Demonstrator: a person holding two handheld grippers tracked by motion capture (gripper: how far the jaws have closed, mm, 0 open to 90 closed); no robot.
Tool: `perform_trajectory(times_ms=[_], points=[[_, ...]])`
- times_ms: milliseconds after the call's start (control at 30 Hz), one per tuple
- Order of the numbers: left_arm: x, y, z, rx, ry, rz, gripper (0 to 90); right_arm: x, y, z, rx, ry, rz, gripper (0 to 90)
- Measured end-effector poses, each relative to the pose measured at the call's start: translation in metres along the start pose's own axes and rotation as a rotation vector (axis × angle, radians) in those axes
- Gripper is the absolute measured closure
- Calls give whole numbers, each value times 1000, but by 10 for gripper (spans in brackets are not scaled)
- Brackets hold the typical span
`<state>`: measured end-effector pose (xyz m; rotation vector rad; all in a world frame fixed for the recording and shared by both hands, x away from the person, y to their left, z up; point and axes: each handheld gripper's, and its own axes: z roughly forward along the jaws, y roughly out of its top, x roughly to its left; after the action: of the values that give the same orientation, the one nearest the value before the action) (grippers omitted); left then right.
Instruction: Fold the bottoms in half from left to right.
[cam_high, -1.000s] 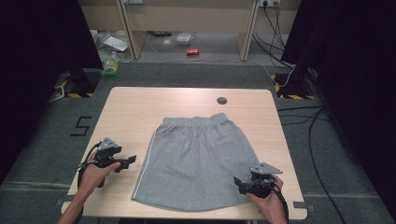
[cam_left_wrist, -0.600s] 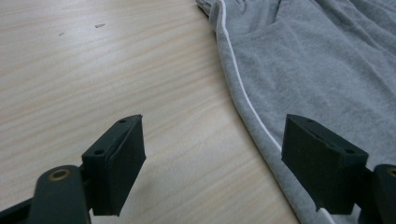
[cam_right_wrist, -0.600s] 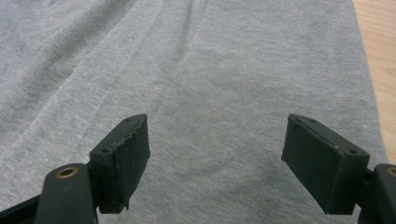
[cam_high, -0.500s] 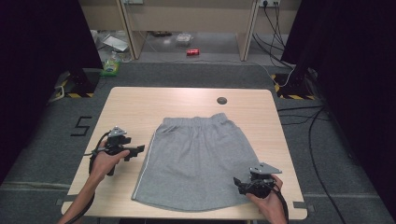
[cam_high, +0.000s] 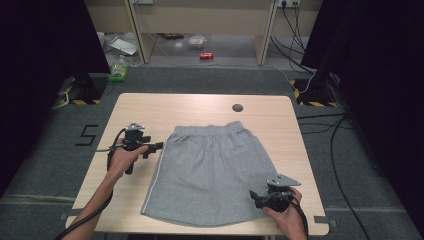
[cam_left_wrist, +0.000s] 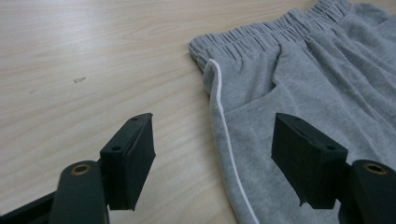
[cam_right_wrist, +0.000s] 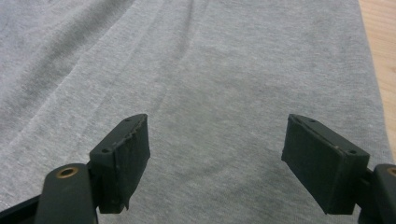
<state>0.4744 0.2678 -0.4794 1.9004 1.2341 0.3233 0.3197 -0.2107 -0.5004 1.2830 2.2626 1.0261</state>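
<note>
1. Grey jersey shorts lie flat on the pale wooden bench, waistband at the far end and hem toward the person, so the long axis runs from near edge to far edge.
2. Nearest the person, the right gripper hangs over the near right corner of the shorts, close to the hem. Its jaws stand wide apart with nothing between them, and the cloth lies beneath untouched.
3. Farther in, the left gripper points across the bench at the left side seam, a little below the waistband. It is the nearer of the two to that far left corner.
4. Its jaws are open and have just been closing a little. In the left gripper view they straddle the white-piped side seam, one jaw over bare bench and one over the shorts, without pressing on the fabric.
5. The waistband corner lies ahead of these jaws and slightly to the left, so the coming move looks like a short push forward and down to pinch it.
6. Nothing stands between jaws and cloth. A small dark round spot sits on the bench beyond the waistband, well apart.
7. Beyond the bench, on the floor, lie a red can and loose cables, clear of the work.
</note>
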Motion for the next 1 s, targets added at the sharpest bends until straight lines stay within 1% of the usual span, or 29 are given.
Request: perform_trajectory(times_ms=[167,433,567,600,633,667,700,867,1000], points=[[-3,9,11,11,1,-5,323,0,0,0,2,-1,-1,231],[-5,26,26,21,20,-1,349,0,0,0,2,1,-1,232],[-8,32,36,29,19,-9,368,0,0,1,2,1,0,233],[-8,32,36,29,19,-9,372,0,0,1,2,1,0,233],[-9,36,40,33,18,-13,380,0,0,0,2,0,-1,233],[-9,36,40,33,18,-13,388,0,0,0,2,0,-1,233],[-10,39,45,36,22,-14,393,0,0,0,1,2,-1,233],[-11,45,54,49,31,-15,411,0,0,1,3,5,4,233],[-11,50,63,63,36,-23,429,0,0,2,0,7,-3,234]])
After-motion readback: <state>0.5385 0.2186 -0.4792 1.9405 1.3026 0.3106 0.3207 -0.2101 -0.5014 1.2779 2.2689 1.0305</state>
